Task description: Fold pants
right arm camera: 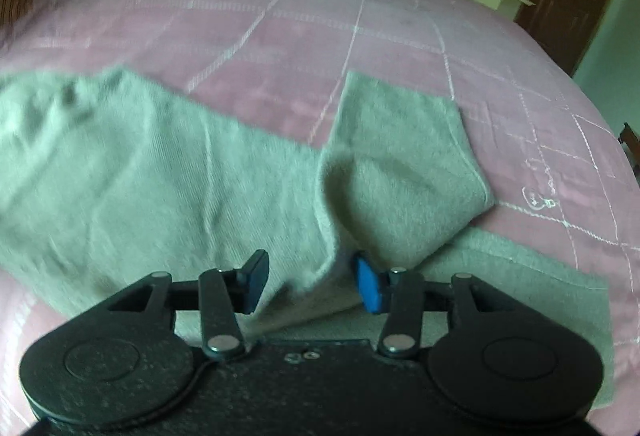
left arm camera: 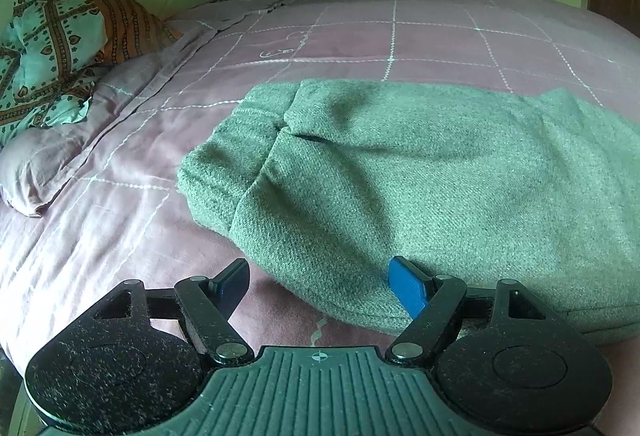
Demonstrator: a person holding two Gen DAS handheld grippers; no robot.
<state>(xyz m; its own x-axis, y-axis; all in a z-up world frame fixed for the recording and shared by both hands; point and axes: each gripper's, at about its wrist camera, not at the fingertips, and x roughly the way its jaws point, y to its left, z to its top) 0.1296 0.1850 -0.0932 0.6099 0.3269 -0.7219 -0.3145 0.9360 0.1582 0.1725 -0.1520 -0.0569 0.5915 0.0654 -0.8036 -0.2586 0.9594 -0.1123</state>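
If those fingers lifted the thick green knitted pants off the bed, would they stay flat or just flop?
The thick green knitted pants would probably flop: they already lie in soft folds and wrinkles on the pink quilted bedcover. The fuzzy weave looks grippy, so slipping seems unlikely. The doubled layers look bulky, perhaps fairly heavy.

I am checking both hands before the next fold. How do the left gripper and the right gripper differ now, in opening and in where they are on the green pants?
The left gripper stands wide open at the folded end of the pants; the right gripper is narrower, with a raised fold of cloth between its fingers. The left view is sharp, the right view blurred. Both point down at the pants on the pink bedspread.
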